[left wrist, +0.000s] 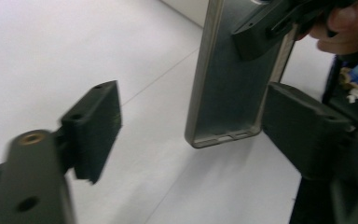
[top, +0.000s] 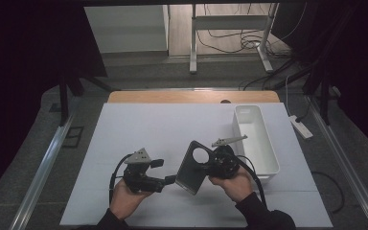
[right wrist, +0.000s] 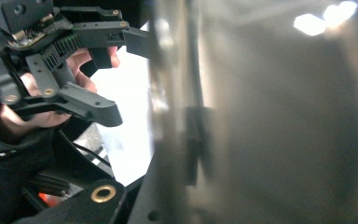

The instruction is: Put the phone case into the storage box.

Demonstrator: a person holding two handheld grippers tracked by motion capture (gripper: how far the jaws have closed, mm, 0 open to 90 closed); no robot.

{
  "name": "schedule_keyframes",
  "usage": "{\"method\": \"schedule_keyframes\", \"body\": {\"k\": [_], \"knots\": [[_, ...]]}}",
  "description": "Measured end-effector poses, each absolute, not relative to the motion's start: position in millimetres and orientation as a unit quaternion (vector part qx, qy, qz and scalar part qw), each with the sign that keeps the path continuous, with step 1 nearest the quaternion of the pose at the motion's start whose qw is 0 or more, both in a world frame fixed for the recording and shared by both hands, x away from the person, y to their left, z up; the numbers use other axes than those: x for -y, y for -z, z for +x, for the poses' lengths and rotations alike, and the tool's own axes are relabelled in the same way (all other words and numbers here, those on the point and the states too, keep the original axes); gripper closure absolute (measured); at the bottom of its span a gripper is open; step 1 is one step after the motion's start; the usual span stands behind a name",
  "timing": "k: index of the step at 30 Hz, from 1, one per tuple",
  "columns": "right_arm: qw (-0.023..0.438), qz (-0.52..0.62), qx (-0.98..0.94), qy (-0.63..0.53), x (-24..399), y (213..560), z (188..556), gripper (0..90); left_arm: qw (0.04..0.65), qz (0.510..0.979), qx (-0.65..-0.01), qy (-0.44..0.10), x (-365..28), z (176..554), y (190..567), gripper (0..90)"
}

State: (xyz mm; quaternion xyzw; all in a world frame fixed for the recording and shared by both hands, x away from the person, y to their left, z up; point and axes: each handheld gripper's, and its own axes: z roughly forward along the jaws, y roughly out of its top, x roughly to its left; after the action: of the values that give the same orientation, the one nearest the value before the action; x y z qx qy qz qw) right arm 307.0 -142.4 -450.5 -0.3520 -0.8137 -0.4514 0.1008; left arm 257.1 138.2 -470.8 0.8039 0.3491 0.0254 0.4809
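Observation:
A dark grey phone case [top: 191, 167] with a round camera hole is held tilted above the white table cover, my right gripper [top: 207, 165] shut on its right side. In the left gripper view the case [left wrist: 228, 84] hangs upright, and the right gripper's jaw clamps it near the top. My left gripper [top: 164, 171] is open at the case's lower left corner. Its two pads [left wrist: 93, 126] stand wide on either side of the case's lower end without pressing on it. In the right gripper view the case [right wrist: 270, 116] is blurred and very close, with the left gripper [right wrist: 114, 74] open beside it.
A long white bin [top: 256, 139] stands at the right of the white table cover [top: 139, 129], just behind my right hand. The wooden table edge [top: 191, 97] runs along the back. A power strip [top: 301, 127] lies on the floor at the right.

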Motion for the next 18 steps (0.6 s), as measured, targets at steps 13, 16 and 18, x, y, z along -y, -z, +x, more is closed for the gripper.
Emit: {"method": "schedule_keyframes", "body": {"k": [13, 16, 18], "knots": [[0.063, -0.307, 0.839, 0.445, 143.1, 445.9, 302.2, 86.2, 0.480, 0.809, -0.340, 0.004, -136.3, 259.5, 479.3, 0.3], [0.061, -0.297, 0.842, 0.447, 142.6, 445.4, 301.3, 86.2, 0.477, 0.812, -0.336, 0.005, -134.6, 260.5, 481.0, 0.0], [0.056, -0.287, 0.847, 0.443, 142.0, 445.0, 300.5, 86.3, 0.476, 0.816, -0.328, 0.003, -132.6, 260.0, 482.3, 0.0]]}}
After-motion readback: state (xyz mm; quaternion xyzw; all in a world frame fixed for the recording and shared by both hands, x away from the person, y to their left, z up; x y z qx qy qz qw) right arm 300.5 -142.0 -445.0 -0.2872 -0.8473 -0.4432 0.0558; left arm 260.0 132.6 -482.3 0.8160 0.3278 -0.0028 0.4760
